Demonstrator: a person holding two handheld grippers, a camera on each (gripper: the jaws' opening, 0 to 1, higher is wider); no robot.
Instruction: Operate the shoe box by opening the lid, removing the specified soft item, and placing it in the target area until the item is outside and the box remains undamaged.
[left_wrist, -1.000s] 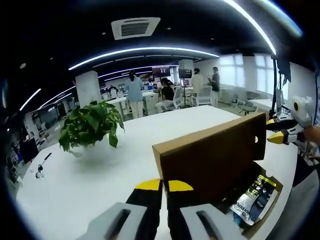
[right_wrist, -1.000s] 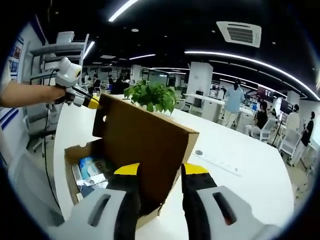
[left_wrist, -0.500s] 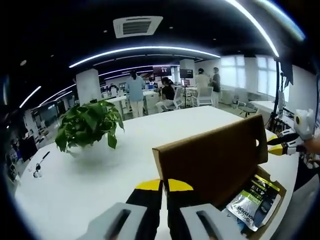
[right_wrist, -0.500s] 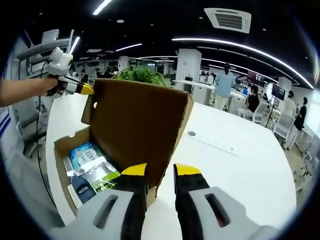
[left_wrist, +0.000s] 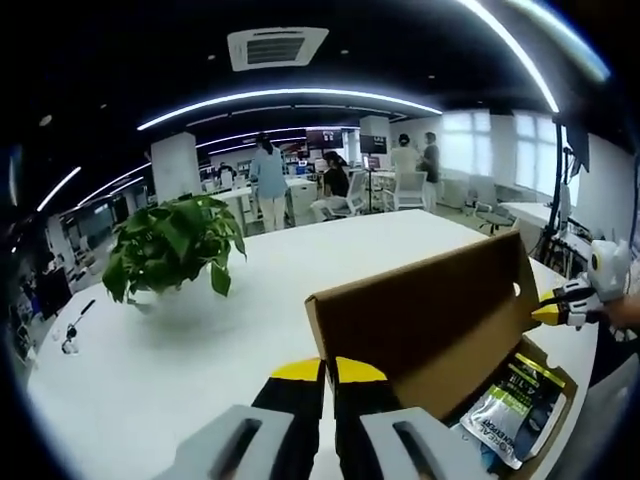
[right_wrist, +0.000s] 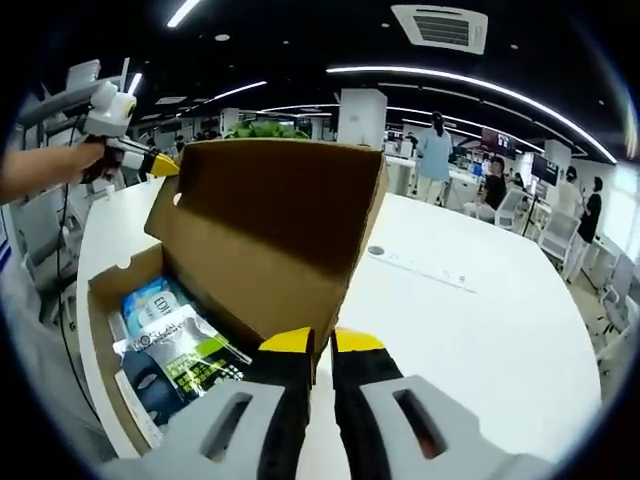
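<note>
- Currently the shoe box (right_wrist: 150, 330) sits on the white desk (right_wrist: 470, 330), lid (right_wrist: 275, 215) raised upright on its rear hinge.
- Left gripper (left_wrist: 328, 372): jaws pinched on one top corner of the lid.
- Right gripper (right_wrist: 322, 342): jaws clenched on the opposite top corner of the lid.
- Soft item (right_wrist: 175, 345): a flat printed pouch lying inside the box, below the lid and in front of it, long axis along the length of the box.
- Relation for the coming move: the pouch lies below and left of the right gripper, which appears the nearer one; the other can steady the lid.
- Plant (left_wrist: 175, 245): well behind the box.
</note>
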